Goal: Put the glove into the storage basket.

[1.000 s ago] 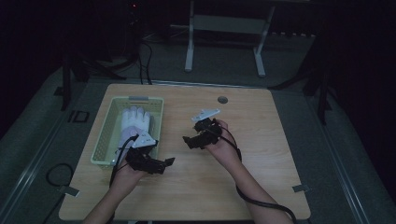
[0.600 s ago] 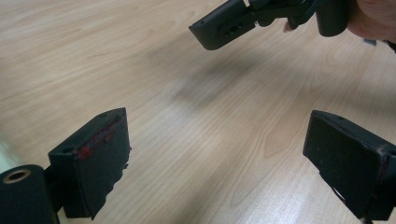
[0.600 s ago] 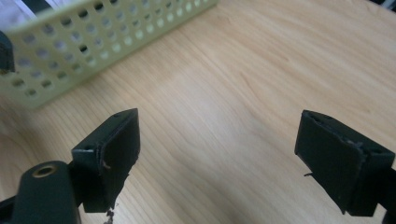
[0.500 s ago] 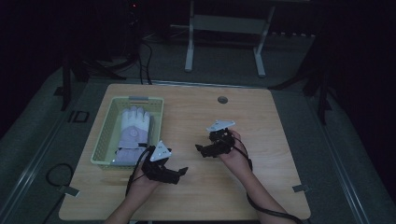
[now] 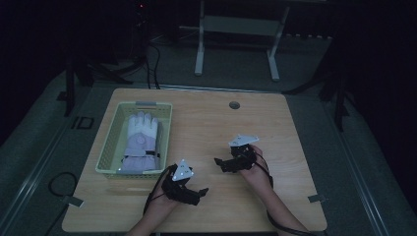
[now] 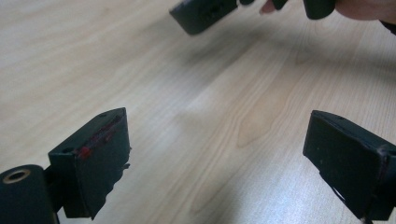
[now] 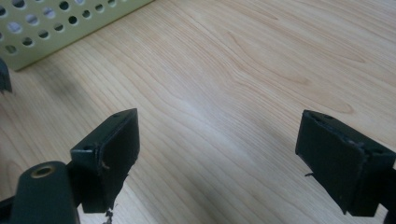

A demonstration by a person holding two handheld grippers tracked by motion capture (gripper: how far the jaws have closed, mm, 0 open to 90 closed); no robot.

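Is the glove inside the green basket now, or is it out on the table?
Inside. The glove lies flat within the walls of the basket, fingers toward the far end. Both grippers are open above bare wood, holding nothing.

Your bench (image 5: 206,128): pale wood, wavy grain | basket (image 5: 110,150): light yellow-green, walls dotted with round holes | glove (image 5: 140,140): white fingers, lilac-grey palm, dark wrist band | your left claw (image 6: 219,154): black, red smear on one pad | your right claw (image 7: 219,154): black | plates on both: light grey
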